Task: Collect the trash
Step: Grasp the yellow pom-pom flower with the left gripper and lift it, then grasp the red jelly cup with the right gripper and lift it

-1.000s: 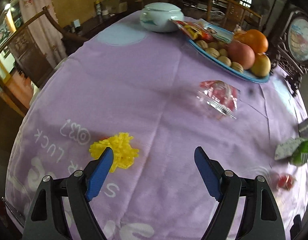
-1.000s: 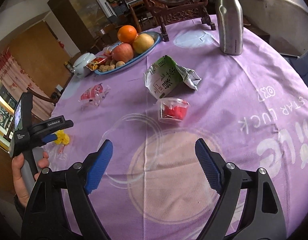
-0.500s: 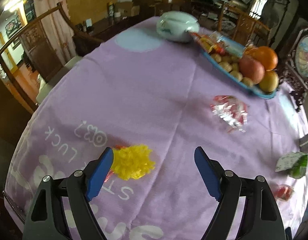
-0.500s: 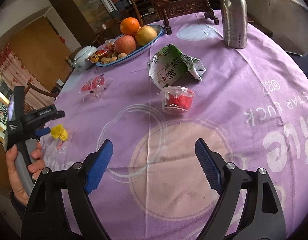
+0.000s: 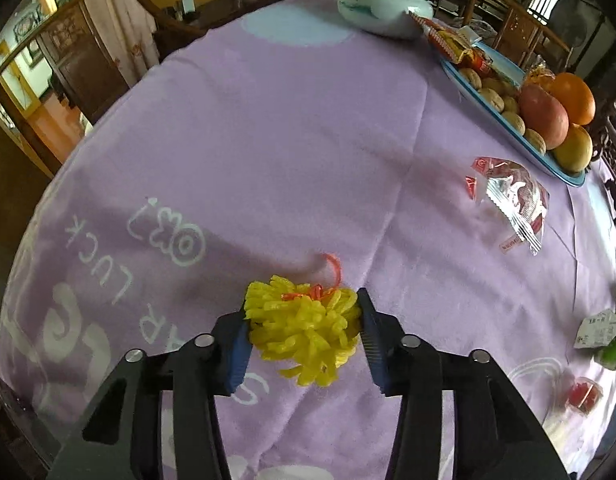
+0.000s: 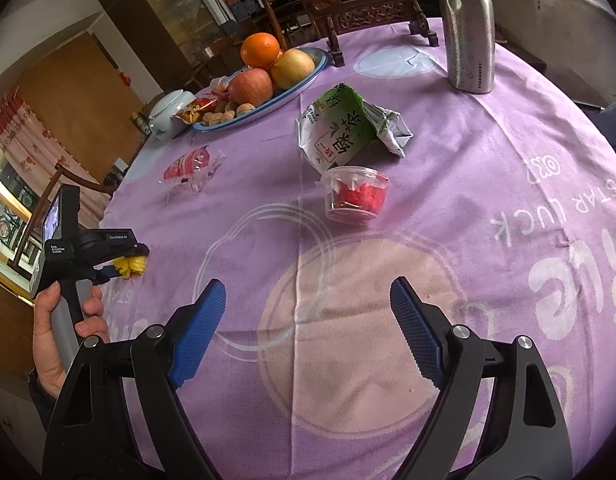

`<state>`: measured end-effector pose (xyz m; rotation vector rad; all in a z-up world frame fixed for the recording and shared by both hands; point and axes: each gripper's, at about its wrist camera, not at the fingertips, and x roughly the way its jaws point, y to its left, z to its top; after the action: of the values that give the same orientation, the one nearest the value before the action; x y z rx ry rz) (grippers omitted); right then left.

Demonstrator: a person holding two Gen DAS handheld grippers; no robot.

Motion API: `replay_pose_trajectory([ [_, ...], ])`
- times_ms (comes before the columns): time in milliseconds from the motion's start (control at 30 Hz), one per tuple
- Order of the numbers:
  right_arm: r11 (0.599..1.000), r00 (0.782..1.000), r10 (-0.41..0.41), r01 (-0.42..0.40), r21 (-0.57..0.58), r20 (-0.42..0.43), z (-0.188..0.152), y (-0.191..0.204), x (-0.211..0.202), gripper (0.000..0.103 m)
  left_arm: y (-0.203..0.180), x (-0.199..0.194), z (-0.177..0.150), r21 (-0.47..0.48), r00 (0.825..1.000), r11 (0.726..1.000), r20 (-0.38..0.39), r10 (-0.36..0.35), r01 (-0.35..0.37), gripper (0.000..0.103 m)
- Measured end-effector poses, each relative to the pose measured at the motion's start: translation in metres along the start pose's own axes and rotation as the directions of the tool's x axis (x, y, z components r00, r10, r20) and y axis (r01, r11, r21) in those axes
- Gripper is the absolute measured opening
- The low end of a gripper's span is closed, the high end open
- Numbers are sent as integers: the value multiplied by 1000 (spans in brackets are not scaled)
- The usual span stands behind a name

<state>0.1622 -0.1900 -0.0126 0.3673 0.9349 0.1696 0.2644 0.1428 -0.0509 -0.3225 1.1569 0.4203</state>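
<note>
Purple tablecloth [image 6: 487, 152] w/ wooden cabinet [image 6: 160, 20] behind, dim rm.

Lilac tablecloth [image 5: 292, 152] with white lettering, yellow pom-pom [image 5: 304, 330] with orange string, red-and-silver wrapper [image 5: 511, 200], green-and-white carton [image 6: 343, 128], blue gripper pads [image 6: 198, 336]

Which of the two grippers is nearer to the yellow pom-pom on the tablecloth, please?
Left. The left gripper has just been closing around the yellow pom-pom, pads touching it; the right gripper hangs open well away, over the pink circle.
</note>
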Motion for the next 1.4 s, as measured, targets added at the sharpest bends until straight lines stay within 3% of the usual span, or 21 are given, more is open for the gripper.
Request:
replay_pose_trajectory([
  [133, 1000, 1000, -6, 6, 8, -3, -1, -4, 0, 82, -13, -19, -9, 52, 998, 999, 60, -10, 6, 43],
  [233, 1000, 1000, -17, 17, 10, -2, -1, -6, 0, 82, -28, -32, -21, 114, 995, 992, 83, -63, 54, 43],
  [400, 999, 999, -43, 43, -5, -10, 3, -7, 7, 82, -68, -34, -45, 255, 992, 963, 60, -109, 90, 44],
  [500, 999, 999, -44, 43, -19, -27, 8, -5, 15, 82, -79, -29, -52, 287, 994, 954, 40, -106, 91, 43],
  [800, 992, 994, -104, 102, -68, -33, 31, 2, 49, 82, -86, -19, -56, 295, 996, 952, 20, -85, 75, 43],
  [1200, 980, 979, -197, 197, 3, -58, 65, -12, 97, 82, -84, -16, -54, 295, 997, 953, 18, -73, 65, 43],
  [1233, 981, 980, -191, 191, 6, -59, 65, -13, 97, 80, -84, -16, -54, 295, 997, 953, 19, -73, 64, 43],
  [1333, 983, 981, -185, 185, -1, -56, 63, -13, 95, 56, -85, -16, -54, 299, 997, 952, 23, -69, 59, 44],
  [1400, 985, 984, -170, 171, 7, -53, 62, -14, 91, 56, -85, -15, -55, 300, 997, 952, 22, -69, 59, 44],
])
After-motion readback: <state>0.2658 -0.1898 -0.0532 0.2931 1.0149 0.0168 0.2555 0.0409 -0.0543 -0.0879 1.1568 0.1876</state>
